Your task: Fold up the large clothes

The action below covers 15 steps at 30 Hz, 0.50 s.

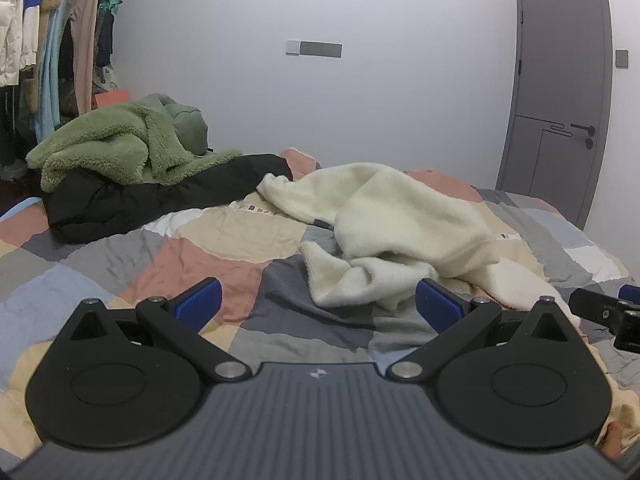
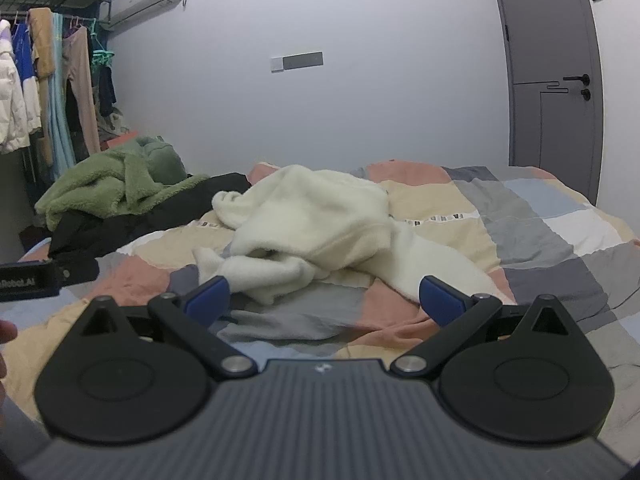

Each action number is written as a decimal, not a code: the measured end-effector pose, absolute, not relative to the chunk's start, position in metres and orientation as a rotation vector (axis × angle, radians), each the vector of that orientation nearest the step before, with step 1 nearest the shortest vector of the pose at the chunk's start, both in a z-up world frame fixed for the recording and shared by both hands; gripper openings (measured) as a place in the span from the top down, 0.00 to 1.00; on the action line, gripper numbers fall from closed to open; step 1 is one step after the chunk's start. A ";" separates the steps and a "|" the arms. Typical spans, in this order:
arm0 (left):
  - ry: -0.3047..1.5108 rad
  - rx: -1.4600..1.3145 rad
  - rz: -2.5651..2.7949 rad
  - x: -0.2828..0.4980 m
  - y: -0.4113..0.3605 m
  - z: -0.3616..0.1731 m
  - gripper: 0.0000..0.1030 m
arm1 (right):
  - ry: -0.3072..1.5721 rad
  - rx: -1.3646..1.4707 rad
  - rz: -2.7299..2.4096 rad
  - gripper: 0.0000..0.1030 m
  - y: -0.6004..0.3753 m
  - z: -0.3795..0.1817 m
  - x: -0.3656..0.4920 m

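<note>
A cream fleece garment (image 1: 404, 232) lies crumpled on the patchwork quilt (image 1: 208, 256), just beyond both grippers; it also shows in the right wrist view (image 2: 320, 224). My left gripper (image 1: 318, 300) is open and empty, held low over the quilt, its right pad near the garment's front folds. My right gripper (image 2: 324, 298) is open and empty, with a sleeve of the garment running toward its right pad. The right gripper's edge shows at the far right of the left wrist view (image 1: 608, 314); the left gripper's body shows at the left of the right wrist view (image 2: 44, 276).
A green fleece (image 1: 116, 144) lies on a black coat (image 1: 160, 196) at the bed's far left. A rack of hanging clothes (image 1: 52, 48) stands beyond it. A grey door (image 1: 560, 92) is at the right, with the white wall behind the bed.
</note>
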<state>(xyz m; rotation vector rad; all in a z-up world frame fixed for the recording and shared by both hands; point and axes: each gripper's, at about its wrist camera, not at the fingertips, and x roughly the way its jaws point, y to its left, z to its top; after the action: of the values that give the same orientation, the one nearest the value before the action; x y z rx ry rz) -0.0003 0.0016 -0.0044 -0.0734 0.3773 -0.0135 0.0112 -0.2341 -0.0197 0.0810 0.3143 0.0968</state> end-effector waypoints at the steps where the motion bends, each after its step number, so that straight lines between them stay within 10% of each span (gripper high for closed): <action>1: 0.377 -0.071 -0.013 0.000 0.002 -0.005 0.00 | 0.314 0.081 0.100 0.00 -0.234 -0.020 0.011; 15: 0.387 -0.088 -0.056 0.013 -0.001 -0.009 0.00 | 0.308 0.107 0.105 0.00 -0.238 -0.023 0.017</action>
<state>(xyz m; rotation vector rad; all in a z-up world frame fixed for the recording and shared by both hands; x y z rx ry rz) 0.0132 -0.0006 -0.0093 -0.0883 0.3873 -0.0556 0.0172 -0.2377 -0.0235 0.1074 0.3077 0.1050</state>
